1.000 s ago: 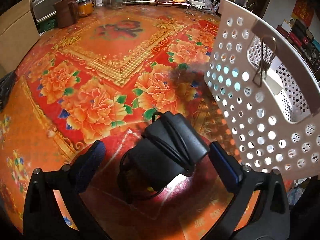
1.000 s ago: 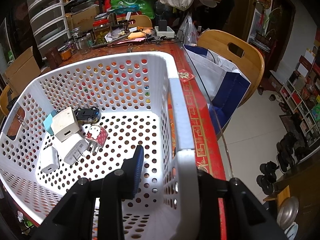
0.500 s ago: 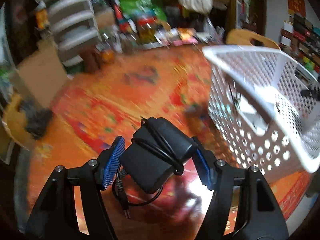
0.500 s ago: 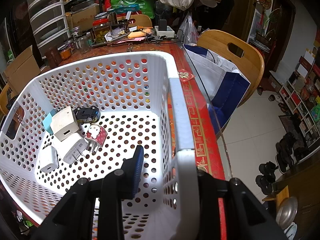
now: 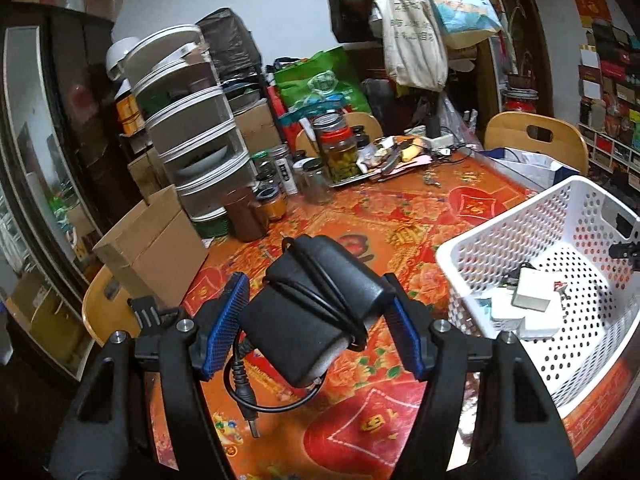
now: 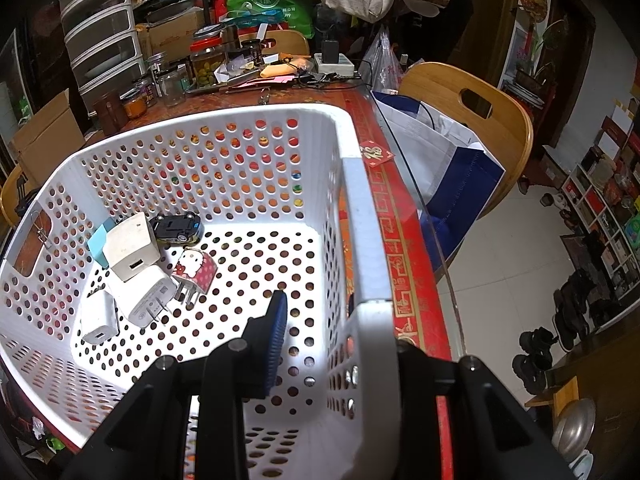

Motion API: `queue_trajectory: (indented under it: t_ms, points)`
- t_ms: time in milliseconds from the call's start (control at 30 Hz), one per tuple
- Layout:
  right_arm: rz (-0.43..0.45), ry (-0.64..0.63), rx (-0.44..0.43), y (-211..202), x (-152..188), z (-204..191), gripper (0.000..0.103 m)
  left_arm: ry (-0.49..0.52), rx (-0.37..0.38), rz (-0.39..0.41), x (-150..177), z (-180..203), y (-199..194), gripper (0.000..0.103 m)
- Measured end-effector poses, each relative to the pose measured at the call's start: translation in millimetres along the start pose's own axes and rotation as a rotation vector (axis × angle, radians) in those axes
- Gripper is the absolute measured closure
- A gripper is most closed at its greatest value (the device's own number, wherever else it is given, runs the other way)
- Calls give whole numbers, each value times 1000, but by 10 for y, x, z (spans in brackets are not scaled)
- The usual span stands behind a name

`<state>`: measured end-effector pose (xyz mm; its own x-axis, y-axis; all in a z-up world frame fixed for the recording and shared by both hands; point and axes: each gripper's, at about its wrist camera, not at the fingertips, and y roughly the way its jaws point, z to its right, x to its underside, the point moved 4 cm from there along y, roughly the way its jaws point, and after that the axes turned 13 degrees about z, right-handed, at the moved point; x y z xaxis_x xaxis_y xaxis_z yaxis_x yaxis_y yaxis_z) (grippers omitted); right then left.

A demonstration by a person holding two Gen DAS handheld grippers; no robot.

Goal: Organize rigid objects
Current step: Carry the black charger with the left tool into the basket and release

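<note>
My left gripper (image 5: 316, 324) is shut on a black power adapter (image 5: 316, 304) wrapped in its cable, held above the red floral tablecloth (image 5: 384, 432), left of the white perforated basket (image 5: 520, 220). White chargers (image 5: 528, 304) lie in the basket. My right gripper (image 6: 320, 332) is shut on the basket's right wall (image 6: 364, 240), one finger inside, one outside. In the right wrist view the basket holds white chargers (image 6: 132, 264), a Hello Kitty plug (image 6: 196, 272) and a small black toy car (image 6: 176, 226).
Jars (image 5: 340, 152), a grey drawer tower (image 5: 188, 132) and a cardboard box (image 5: 152, 244) stand at the table's far left. A wooden chair (image 6: 472, 120) with a blue-white bag (image 6: 448, 168) stands right of the table. The table's glass edge (image 6: 424, 216) runs beside the basket.
My left gripper closed on the black adapter, lifted it off the tablecloth and tilted up. The right gripper and the basket have stayed still.
</note>
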<state>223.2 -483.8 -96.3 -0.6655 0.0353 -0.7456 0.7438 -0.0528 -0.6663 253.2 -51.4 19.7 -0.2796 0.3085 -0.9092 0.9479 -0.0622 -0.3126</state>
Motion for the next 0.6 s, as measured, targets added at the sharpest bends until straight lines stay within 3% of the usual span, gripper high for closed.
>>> queue_trajectory:
  t_ms: [167, 333, 600]
  points:
    - [2, -1, -1, -2, 3, 1, 73, 13, 46, -4, -170, 225, 0, 38]
    - [3, -1, -2, -2, -4, -10, 73, 18, 138, -27, -292, 534, 39, 38]
    - [2, -2, -2, -1, -11, -19, 73, 72, 328, -158, -229, 1277, 145, 38]
